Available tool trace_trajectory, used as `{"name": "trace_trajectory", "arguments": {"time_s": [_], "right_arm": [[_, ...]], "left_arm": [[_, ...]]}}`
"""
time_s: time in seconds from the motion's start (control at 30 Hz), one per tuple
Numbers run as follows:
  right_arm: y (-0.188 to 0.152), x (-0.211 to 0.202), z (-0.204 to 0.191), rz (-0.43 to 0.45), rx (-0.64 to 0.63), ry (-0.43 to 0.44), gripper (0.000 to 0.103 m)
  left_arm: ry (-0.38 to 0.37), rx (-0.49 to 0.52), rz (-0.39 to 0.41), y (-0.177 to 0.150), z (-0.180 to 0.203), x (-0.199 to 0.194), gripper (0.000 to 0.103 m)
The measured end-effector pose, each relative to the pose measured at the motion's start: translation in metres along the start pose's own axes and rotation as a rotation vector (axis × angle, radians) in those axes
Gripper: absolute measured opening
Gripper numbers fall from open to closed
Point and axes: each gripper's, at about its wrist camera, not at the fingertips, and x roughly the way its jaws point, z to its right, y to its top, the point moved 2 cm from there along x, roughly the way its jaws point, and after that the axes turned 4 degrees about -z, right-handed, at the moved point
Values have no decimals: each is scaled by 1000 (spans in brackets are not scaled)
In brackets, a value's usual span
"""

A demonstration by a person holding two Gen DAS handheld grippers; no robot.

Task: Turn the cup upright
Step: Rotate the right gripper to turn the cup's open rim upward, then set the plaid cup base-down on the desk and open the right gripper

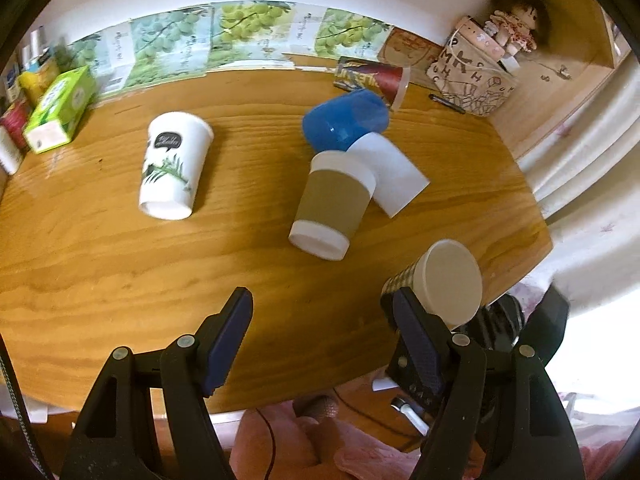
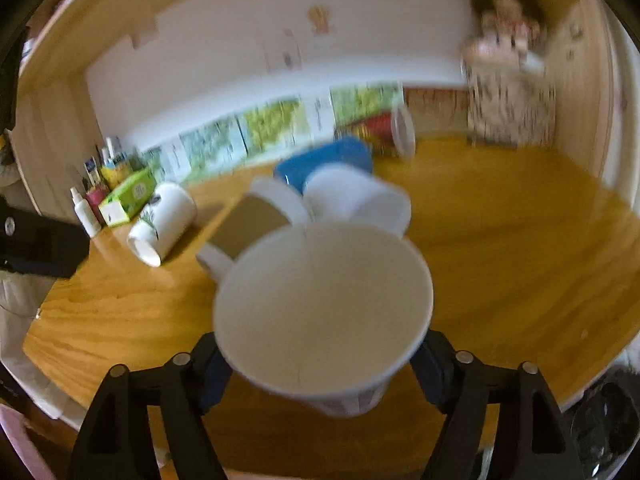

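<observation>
My right gripper (image 2: 320,372) is shut on a white paper cup (image 2: 324,312), held above the table with its open mouth facing the camera. The same cup (image 1: 444,284) shows in the left wrist view at the table's right front, just beyond my left gripper's right finger (image 1: 416,340). My left gripper (image 1: 320,320) is open and empty over the wooden table's (image 1: 120,280) front edge. Several cups lie on their sides: a white leaf-print cup (image 1: 174,166), a brown-sleeved cup (image 1: 332,204), a plain white cup (image 1: 390,174), a blue cup (image 1: 346,120) and a red cup (image 1: 380,78).
A green tissue box (image 1: 60,110) and small bottles (image 2: 86,210) stand at the back left. A patterned bag (image 1: 472,76) with a doll (image 1: 514,26) stands at the back right, a pen (image 1: 446,103) before it. Fruit pictures (image 1: 240,36) line the wall.
</observation>
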Motion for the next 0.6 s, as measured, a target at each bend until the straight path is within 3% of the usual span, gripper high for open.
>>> {"name": "trace_trajectory", "arguments": {"time_s": [0.13,0.3,0.5,0.6], "right_arm": [[-4,4,6,-119,63,-8,80],[-8,5,8,-233,54,-20,80],[-8,-5,17,-367,40,-6,80],[-3,-15,22,-379,24,-35,81]], "left_arm": [[-34,-11,-10,16,-5,4,76],[-57,-26,-38,27,-9,13,76],[20,26,-27,33,1,12,76],[30,17,-23,33,6,8,76]]}}
